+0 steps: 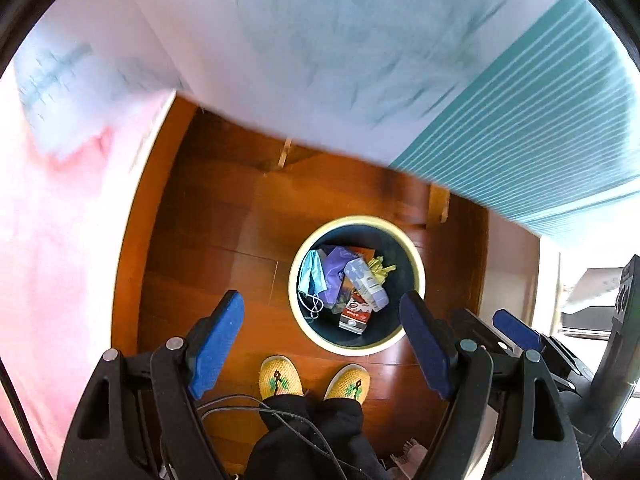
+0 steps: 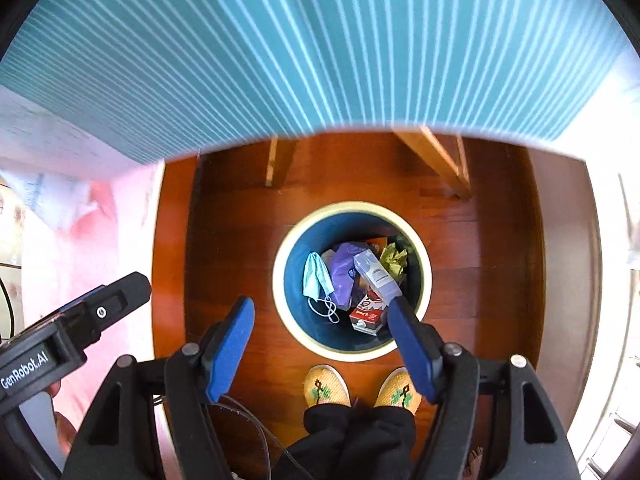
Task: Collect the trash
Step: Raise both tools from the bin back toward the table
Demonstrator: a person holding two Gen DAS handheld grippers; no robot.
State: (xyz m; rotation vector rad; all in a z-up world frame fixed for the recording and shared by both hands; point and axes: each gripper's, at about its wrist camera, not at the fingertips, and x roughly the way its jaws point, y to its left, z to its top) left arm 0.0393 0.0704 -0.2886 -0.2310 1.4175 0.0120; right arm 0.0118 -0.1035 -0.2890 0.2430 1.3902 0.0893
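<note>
A round bin with a cream rim and a dark blue inside stands on the wooden floor below both grippers. In it lie a light blue face mask, a purple bag, a pale carton, a red carton and crumpled yellow-green paper. My left gripper hangs high above the bin, pointing down, open and empty. My right gripper hangs beside it, also open and empty.
A table with a teal striped cloth overhangs the floor beyond the bin, on wooden legs. Pink fabric fills the left side. The person's feet in yellow slippers stand just before the bin. Cables dangle near the grippers.
</note>
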